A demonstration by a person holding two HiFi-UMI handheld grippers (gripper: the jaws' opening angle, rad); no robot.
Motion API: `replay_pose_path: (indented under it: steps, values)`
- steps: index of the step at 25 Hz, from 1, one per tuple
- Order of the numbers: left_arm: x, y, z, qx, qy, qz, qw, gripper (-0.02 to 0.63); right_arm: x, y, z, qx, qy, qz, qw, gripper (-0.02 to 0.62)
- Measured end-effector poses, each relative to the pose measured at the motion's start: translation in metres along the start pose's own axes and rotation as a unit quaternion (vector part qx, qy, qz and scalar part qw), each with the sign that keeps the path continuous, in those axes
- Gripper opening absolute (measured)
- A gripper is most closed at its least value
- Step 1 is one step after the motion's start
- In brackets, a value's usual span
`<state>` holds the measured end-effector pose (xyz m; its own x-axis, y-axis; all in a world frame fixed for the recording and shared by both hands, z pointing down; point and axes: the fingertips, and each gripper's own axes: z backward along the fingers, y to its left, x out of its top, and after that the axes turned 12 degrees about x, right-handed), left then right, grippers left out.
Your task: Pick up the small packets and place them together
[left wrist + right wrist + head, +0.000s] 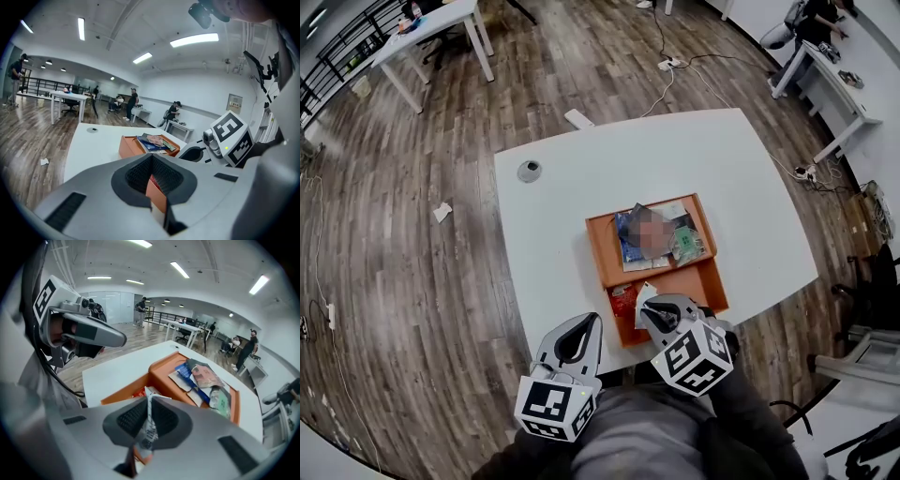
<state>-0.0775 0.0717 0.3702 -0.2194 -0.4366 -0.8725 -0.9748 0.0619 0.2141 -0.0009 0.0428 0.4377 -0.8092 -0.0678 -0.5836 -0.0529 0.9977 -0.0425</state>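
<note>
Open-plan office or lab: white worktables [572, 197], plank floor [403, 244], ceiling strip lights [194, 40], people at desks [172, 112].

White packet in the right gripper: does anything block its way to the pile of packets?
Nothing visible does. The right gripper pinches the white packet over the tray; only its low divider lies before the pile.
</note>
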Motion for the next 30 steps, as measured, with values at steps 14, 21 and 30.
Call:
replay_pose_path:
  steps: [14, 21, 30]
  values:
    - [0.033, 0.017, -0.018, 0.049, -0.027, 0.023, 0.9982, 0.000, 0.077, -0.057, 0.037, -0.018, -0.081, 0.051, 0.995, 0.032]
    - [0.029, 0.030, -0.041, 0.067, -0.012, 0.044, 0.9967, 0.000, 0.095, -0.102, 0.039, -0.046, -0.094, 0.060, 0.993, 0.032]
    - [0.019, 0.038, -0.067, 0.087, 0.018, 0.061, 0.9942, 0.000, 0.069, -0.123, -0.005, 0.001, -0.067, 0.036, 0.997, 0.107]
